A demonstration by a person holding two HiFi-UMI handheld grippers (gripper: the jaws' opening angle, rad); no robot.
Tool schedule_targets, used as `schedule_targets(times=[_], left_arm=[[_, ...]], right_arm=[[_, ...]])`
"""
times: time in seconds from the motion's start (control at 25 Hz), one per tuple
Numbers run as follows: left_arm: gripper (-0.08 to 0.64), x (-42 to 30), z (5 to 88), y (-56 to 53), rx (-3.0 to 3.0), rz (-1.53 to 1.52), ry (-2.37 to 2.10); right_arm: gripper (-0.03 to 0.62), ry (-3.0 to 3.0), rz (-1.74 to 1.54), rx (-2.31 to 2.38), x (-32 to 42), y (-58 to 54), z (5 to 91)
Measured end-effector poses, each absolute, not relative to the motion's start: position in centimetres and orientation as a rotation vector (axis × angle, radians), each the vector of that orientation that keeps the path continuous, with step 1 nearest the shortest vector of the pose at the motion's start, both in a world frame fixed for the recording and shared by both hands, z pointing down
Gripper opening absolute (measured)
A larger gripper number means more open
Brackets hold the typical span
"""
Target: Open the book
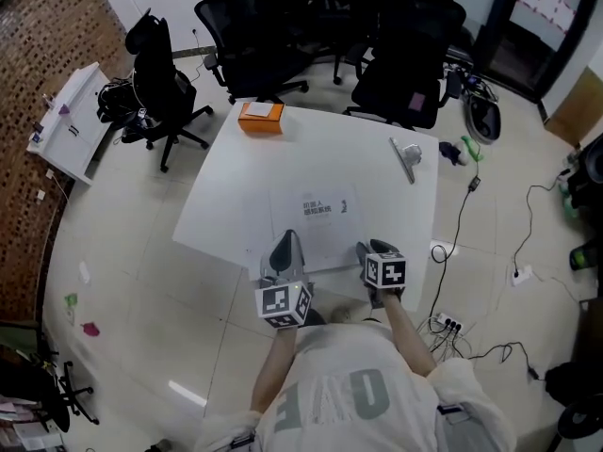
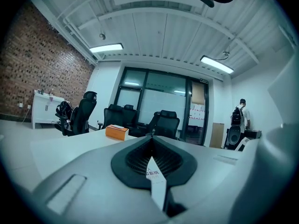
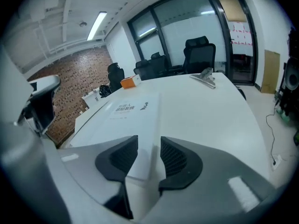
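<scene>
I find the white book (image 1: pixel 316 222) lying closed on the table (image 1: pixel 386 191), close to its near edge. My left gripper (image 1: pixel 287 245) is pinched tight on the book's thin near-left edge. My right gripper (image 1: pixel 373 250) has its jaws wide apart at the near-right corner, gripping nothing.

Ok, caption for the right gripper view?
Right gripper, jaws open, at the near edge of the white book on the table.

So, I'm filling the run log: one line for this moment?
book: closed, flat on table | left claw: shut on book | right claw: open, astride book's near edge
</scene>
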State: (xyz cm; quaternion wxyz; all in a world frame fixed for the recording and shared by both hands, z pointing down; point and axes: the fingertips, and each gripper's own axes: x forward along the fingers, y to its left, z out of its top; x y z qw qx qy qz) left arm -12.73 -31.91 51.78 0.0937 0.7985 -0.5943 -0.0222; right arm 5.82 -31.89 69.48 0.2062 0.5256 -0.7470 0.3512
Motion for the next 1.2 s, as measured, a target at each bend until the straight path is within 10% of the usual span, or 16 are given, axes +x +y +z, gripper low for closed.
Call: schedule_targets(times=[1.2], left_arm=[[0.018, -12.0, 52.6, -30.1, 2.341, -0.038, -1.798]], right_arm=[[0.014, -2.258, 0.616, 1.398, 2.8, -31.8, 62.5]])
